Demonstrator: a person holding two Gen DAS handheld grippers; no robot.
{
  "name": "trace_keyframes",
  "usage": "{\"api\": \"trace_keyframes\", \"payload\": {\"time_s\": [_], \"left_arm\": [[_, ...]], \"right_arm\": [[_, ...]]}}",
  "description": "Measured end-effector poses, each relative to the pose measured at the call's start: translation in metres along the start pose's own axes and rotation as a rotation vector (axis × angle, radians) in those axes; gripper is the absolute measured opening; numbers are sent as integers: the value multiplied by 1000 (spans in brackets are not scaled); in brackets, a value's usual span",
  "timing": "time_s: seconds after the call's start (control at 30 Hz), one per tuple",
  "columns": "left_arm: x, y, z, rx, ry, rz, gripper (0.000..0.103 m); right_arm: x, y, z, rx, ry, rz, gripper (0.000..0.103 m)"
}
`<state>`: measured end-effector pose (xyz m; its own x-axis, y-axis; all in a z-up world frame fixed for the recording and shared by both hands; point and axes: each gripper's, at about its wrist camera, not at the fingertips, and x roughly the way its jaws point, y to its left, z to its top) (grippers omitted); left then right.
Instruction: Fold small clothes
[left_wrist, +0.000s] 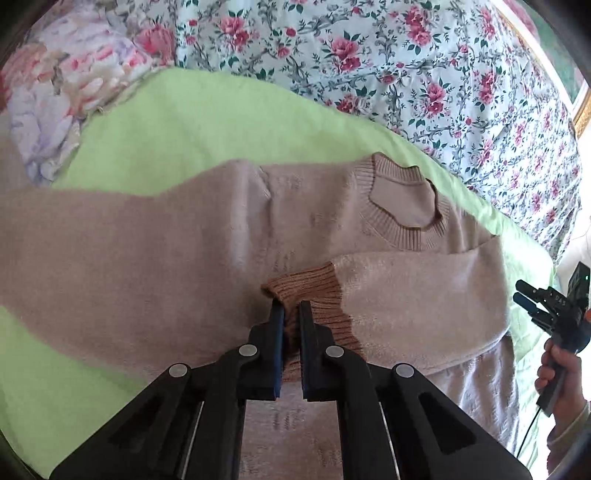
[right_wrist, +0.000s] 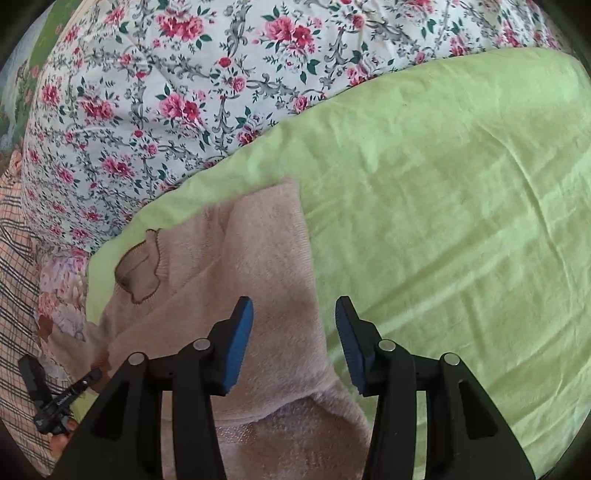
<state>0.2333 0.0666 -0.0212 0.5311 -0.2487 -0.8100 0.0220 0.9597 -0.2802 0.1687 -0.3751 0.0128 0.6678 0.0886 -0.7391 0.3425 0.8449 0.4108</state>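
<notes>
A small pale pink knit sweater (left_wrist: 207, 236) lies flat on a green sheet (left_wrist: 192, 122), its ribbed collar (left_wrist: 402, 203) toward the far right. One sleeve (left_wrist: 413, 291) is folded across the chest. My left gripper (left_wrist: 291, 309) is shut on that sleeve's brown ribbed cuff (left_wrist: 314, 291) over the middle of the sweater. In the right wrist view the sweater (right_wrist: 258, 258) lies at lower left and my right gripper (right_wrist: 294, 314) is open and empty above its right edge. The right gripper also shows in the left wrist view (left_wrist: 532, 302).
A floral bedspread (left_wrist: 406, 66) lies beyond the green sheet (right_wrist: 443, 206). A pastel floral pillow (left_wrist: 59, 96) sits at the far left. A plaid cloth (right_wrist: 18, 258) lies at the left edge of the right wrist view. A gold picture frame (left_wrist: 581, 110) is at the right.
</notes>
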Motion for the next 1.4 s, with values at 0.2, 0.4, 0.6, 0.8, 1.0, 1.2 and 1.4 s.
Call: {"api": "trace_keyframes", "payload": {"time_s": [0.2, 0.4, 0.6, 0.8, 1.0, 1.2, 1.4], "left_arm": [[4, 11, -2, -53, 7, 15, 5], [7, -13, -3, -9, 18, -3, 5], [24, -40, -8, 59, 31, 22, 5], [22, -27, -9, 43, 34, 23, 5], [24, -27, -15, 52, 53, 39, 6], [-2, -11, -19, 15, 49, 24, 15], [-48, 48, -27, -102, -8, 109, 47]], "right_arm": [[40, 7, 1, -44, 103, 24, 52], [10, 12, 18, -135, 46, -37, 7], [31, -2, 20, -202, 100, -130, 8], [-5, 22, 21, -241, -25, -125, 18], [53, 28, 30, -258, 110, -142, 15], [13, 38, 23, -174, 14, -37, 28], [-9, 74, -29, -202, 67, 102, 38]]}}
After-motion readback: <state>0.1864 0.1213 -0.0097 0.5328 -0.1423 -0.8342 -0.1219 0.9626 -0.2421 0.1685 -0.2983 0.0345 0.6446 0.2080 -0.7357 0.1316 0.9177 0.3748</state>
